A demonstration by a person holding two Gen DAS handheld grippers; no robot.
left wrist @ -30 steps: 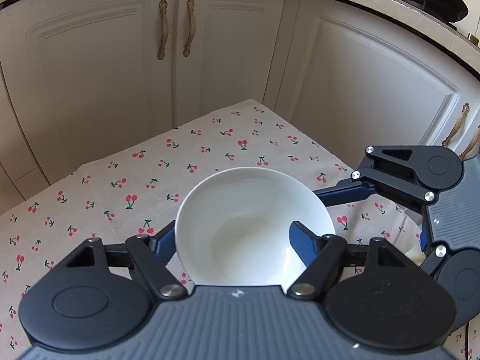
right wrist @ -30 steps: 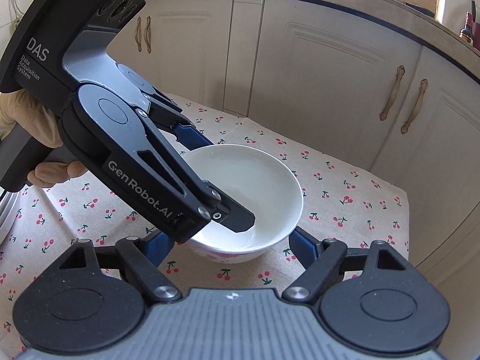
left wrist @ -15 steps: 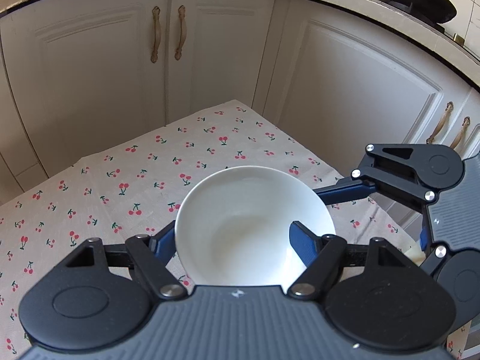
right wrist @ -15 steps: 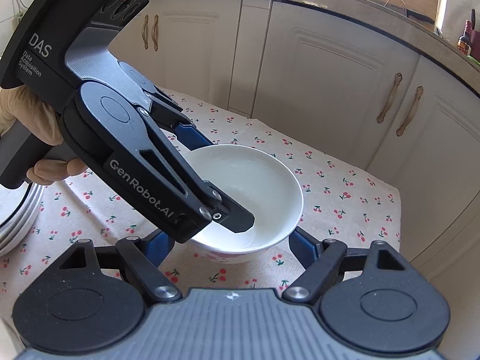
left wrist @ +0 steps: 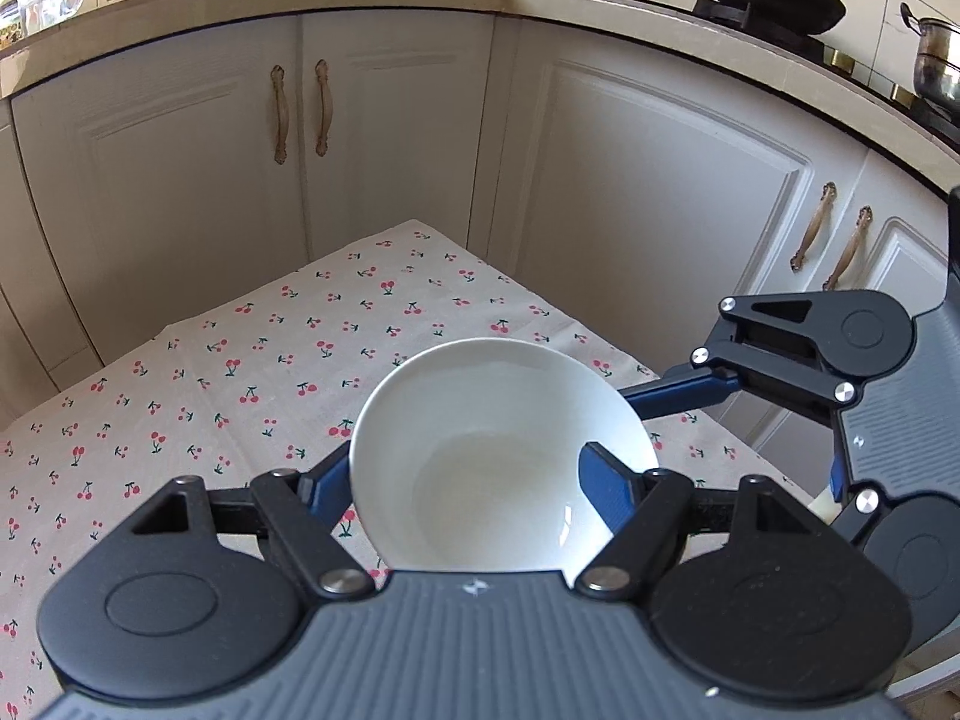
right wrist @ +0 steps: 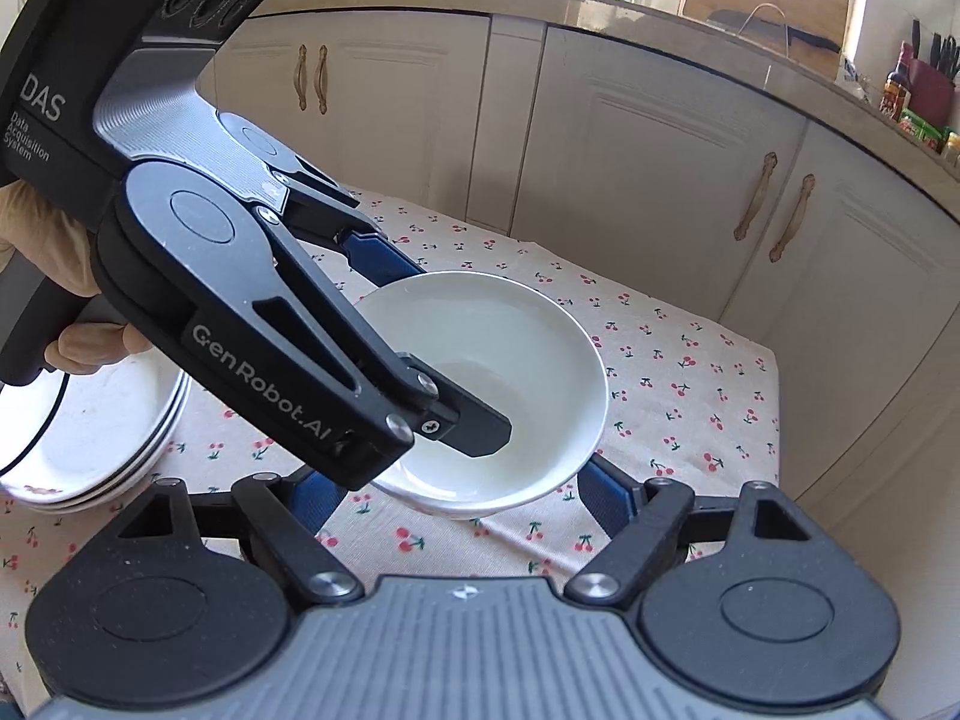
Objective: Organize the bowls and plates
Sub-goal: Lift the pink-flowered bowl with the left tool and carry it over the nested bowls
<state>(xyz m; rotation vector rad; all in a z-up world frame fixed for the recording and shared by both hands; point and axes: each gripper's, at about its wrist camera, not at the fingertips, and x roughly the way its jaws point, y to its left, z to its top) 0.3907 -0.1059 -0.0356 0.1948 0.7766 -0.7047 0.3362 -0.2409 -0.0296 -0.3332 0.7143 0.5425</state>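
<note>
Bowl: a round white ceramic bowl (left wrist: 501, 456), empty, was held tilted above the cherry-print tablecloth (left wrist: 240, 372).
Left gripper: the black two-finger left gripper (left wrist: 465, 483) pinched the bowl's wall, one blue pad (left wrist: 603, 495) inside the bowl and the other outside.
Right gripper: the right gripper (right wrist: 465, 489) was spread beneath the bowl; whether its pads touched the bowl could not be told.
Plates: a stack of white plates with dark rims (right wrist: 102, 438) sat on the cloth near the bowl.
Person: a gloved hand (right wrist: 54, 282) held the left gripper's handle.
Surroundings: cream cabinet doors (left wrist: 630, 198) stood beyond the table.
</note>
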